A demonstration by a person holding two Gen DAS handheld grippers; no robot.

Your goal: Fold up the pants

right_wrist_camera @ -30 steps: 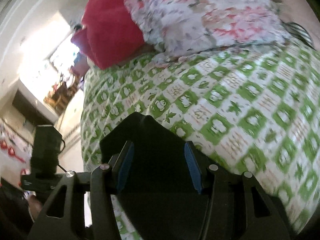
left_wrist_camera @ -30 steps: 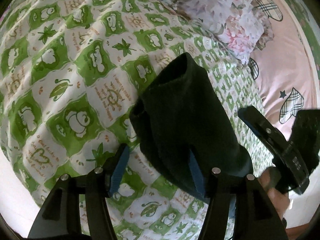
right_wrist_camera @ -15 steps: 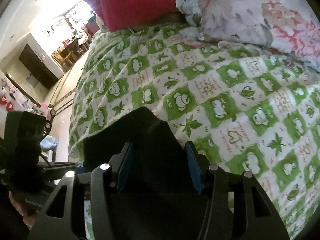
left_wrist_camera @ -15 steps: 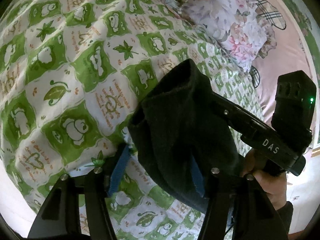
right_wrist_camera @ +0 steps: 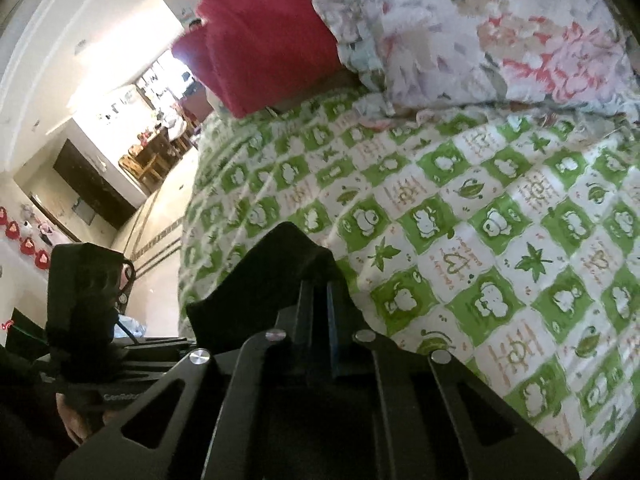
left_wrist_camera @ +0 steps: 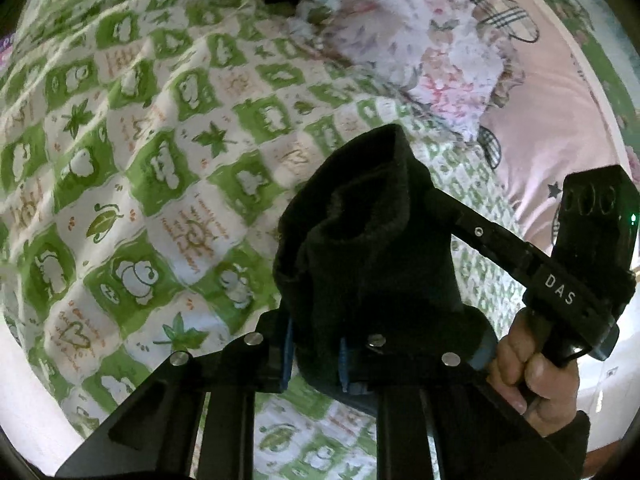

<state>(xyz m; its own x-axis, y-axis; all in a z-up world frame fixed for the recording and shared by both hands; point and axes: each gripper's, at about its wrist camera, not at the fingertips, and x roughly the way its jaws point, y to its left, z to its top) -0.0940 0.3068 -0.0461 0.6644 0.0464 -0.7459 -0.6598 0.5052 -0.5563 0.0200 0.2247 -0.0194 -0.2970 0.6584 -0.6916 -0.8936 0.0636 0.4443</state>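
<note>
Pants (left_wrist_camera: pixel 372 240) were seen as a black, fleecy bundle, thickly bunched, with a rolled opening at the top edge. They were held up above a bedsheet (left_wrist_camera: pixel 132 184) checked in green and white, printed with leaves, cartoon animals and small script too blurred to be read.

Left gripper (left_wrist_camera: pixel 314 354): blue-padded fingers (left_wrist_camera: pixel 286 354) were drawn close together, pinching a fold of the black cloth between them. In the same view the other tool's handle was gripped by a hand (left_wrist_camera: pixel 532 364) at lower right; "DAS" was read in white letters on that handle, and a small green light was noted on its boxy top.

Right gripper (right_wrist_camera: pixel 320 320): the two fingers were pressed nearly together, with the pants (right_wrist_camera: pixel 276 276) clamped between them and rising in a dark peak beyond the tips. At far left a second black unit was seen, with partial white lettering, "GenRobo…", legible along its bar.

A floral quilt (right_wrist_camera: pixel 480 28) and a red pillow (right_wrist_camera: pixel 264 40) were recorded at the head of the bed. A pink sheet (left_wrist_camera: pixel 560 120) with plaid heart shapes was noted beside the quilt in the left wrist view.
</note>
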